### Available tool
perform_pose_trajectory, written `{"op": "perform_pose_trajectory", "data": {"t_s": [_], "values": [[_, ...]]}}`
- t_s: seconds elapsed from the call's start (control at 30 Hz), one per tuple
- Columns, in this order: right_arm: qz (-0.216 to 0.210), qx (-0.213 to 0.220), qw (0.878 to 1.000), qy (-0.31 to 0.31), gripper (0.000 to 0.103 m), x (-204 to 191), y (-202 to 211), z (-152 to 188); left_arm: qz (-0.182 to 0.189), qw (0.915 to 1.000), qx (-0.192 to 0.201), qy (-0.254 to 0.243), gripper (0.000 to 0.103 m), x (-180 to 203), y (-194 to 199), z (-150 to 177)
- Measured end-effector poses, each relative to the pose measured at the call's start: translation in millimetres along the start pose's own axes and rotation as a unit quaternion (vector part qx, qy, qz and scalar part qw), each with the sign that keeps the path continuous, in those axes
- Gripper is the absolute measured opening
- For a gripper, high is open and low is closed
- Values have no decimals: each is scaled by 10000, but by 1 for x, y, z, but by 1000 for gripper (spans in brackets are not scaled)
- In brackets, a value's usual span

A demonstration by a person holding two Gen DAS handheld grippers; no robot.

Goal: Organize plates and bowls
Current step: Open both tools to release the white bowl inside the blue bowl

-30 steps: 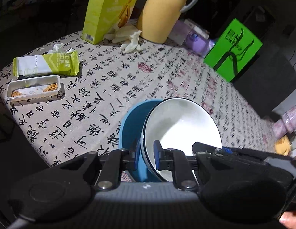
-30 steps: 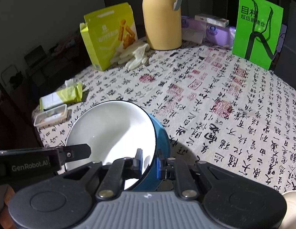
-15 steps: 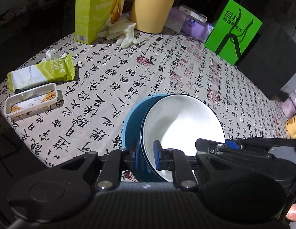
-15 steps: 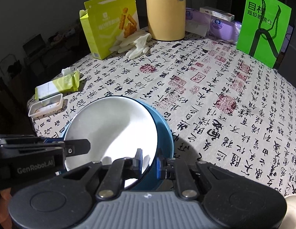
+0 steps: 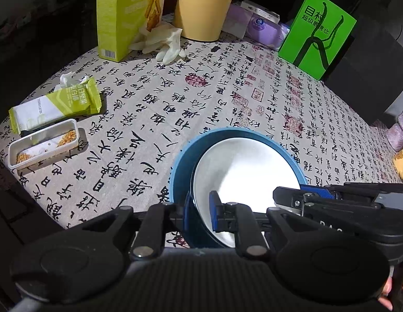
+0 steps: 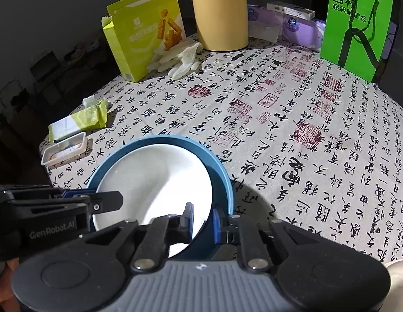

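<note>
While gripping from both sides, pinching rim of white bowl (image 5: 243, 171) with left gripper (image 5: 200, 214), blue pads (image 5: 214, 214) nearly closed, one inside and one outside the rim. Pinching same white bowl (image 6: 154, 182) on opposite side with right gripper (image 6: 202, 221), pads (image 6: 215, 223) equally narrow, clamped across rim. Sitting tilted inside blue bowl (image 5: 180, 166), white one leaning, not yet seated flat; blue rim (image 6: 222, 179) showing as crescent around it. Resting near front edge of table (image 5: 227, 91), on cloth printed with black characters and red seals.

Showing right gripper (image 5: 331, 200) entering from the right in left wrist view; showing left gripper (image 6: 58, 208) entering from the left in right wrist view, logo readable on its body.

Lying well apart at left edge: green snack wrapper (image 5: 56, 106) with white tray (image 5: 43, 148) of crumbs just in front, touching or nearly so, cannot tell. Standing at far side: open yellow-green box (image 5: 128, 13), pale gloves (image 5: 162, 41) slumped against its base, yellow jug (image 5: 204, 5) just beside gloves. Sitting behind jug to the right: purple packs (image 6: 292, 26) with small white box on top. Standing upright at far right: bright green bag (image 6: 355, 23) with black cord handle. Surrounding room staying dark, details unreadable.
</note>
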State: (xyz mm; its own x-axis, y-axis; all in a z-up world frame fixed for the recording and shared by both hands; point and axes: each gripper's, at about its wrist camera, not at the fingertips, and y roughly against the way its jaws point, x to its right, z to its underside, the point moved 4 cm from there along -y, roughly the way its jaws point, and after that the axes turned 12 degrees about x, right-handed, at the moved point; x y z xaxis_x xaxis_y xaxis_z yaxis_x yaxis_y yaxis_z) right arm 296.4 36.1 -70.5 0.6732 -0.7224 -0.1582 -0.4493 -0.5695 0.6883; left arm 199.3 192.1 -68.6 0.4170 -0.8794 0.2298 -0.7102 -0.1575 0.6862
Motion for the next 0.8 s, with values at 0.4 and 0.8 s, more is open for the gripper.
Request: {"op": "perform_pose_trajectory", "data": {"t_s": [0.4, 0.8], "values": [[-24, 93, 9998, -191, 14, 5, 4, -3, 21, 10000, -51, 54, 18, -1, -1, -3], [-325, 909, 9934, -617, 44, 24, 48, -3, 487, 9963, 495, 501, 61, -1, 32, -13]]}}
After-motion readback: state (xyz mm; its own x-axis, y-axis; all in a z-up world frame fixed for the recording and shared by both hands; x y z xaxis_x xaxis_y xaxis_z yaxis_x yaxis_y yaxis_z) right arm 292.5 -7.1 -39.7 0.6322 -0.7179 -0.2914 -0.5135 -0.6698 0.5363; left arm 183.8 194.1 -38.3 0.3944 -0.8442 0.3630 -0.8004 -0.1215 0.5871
